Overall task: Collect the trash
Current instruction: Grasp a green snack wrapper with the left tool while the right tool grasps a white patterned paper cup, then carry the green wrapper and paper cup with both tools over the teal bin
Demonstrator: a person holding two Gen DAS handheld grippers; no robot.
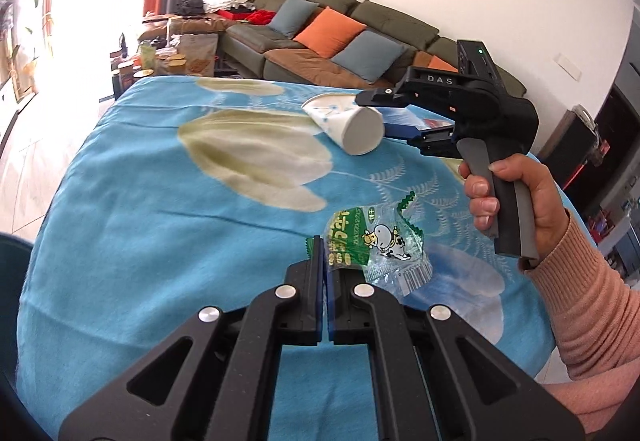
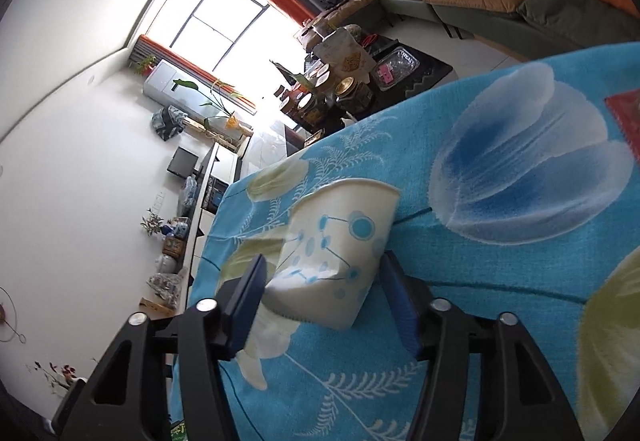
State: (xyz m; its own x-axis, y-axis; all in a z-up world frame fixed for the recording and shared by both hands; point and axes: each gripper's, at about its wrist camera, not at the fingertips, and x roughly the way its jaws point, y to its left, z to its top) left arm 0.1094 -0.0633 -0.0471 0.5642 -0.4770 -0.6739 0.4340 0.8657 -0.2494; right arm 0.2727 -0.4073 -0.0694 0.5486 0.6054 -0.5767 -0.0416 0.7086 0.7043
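Observation:
A green and clear candy wrapper (image 1: 380,245) with a cartoon cow hangs from my left gripper (image 1: 324,253), whose jaws are shut on its left edge just above the blue tulip-print cloth (image 1: 160,201). A white paper cup (image 1: 348,121) with blue dots lies tilted farther back on the cloth, base toward the left wrist camera. My right gripper (image 1: 378,117), held by a hand (image 1: 516,201) in a pink sleeve, has its jaws on either side of the cup. In the right wrist view the cup (image 2: 340,225) sits between the pads of the right gripper (image 2: 324,261), dented where they press.
A red packet (image 2: 624,113) lies on the cloth to the right of the cup. The cloth's far edge drops off toward a cluttered low table (image 2: 360,81). A green sofa (image 1: 320,41) with orange and blue cushions stands beyond it.

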